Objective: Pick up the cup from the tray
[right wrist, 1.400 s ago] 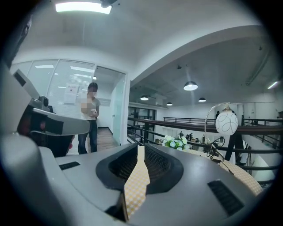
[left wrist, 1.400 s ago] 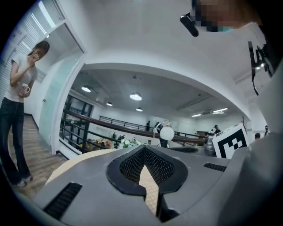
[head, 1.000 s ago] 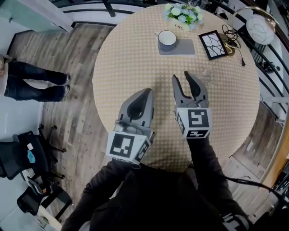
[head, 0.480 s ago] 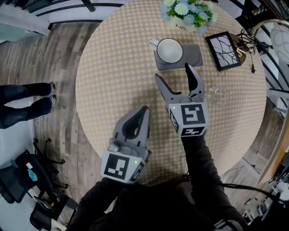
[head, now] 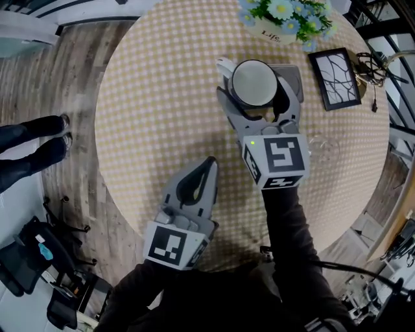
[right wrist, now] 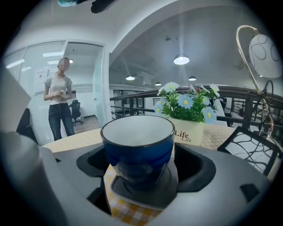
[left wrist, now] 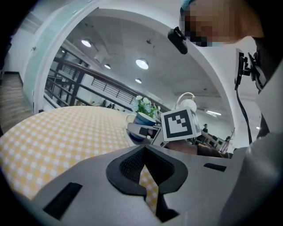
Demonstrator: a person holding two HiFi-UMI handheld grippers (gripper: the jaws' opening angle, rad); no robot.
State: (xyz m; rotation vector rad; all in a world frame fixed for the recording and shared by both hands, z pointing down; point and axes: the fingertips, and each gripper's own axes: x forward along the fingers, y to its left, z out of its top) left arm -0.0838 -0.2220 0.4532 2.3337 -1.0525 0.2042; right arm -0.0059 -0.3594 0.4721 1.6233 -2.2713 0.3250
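The cup (head: 254, 83), blue outside, white inside and empty, stands on a grey tray (head: 294, 76) at the far side of a round table (head: 155, 97) with a yellow checked cloth. Its handle points to the left, away from the tray's bare part. The right gripper (head: 254, 92) is released: its 2 jaws have just been opening and now stand wide, 1 on each side of the cup, with the pads not pressing on it. Nothing lies between the jaws and the cup. Just behind the tray is a pot (head: 285, 14) of white and blue flowers. To the right of the tray lies a black frame (head: 334, 78), and near the right gripper's marker cube stands a clear glass (head: 322, 149). The left gripper (head: 209, 162) is clenched on nothing, jaws together, over bare cloth nearer the table's edge and well apart from the tray. On the floor to the left are a person's legs (head: 32, 139).
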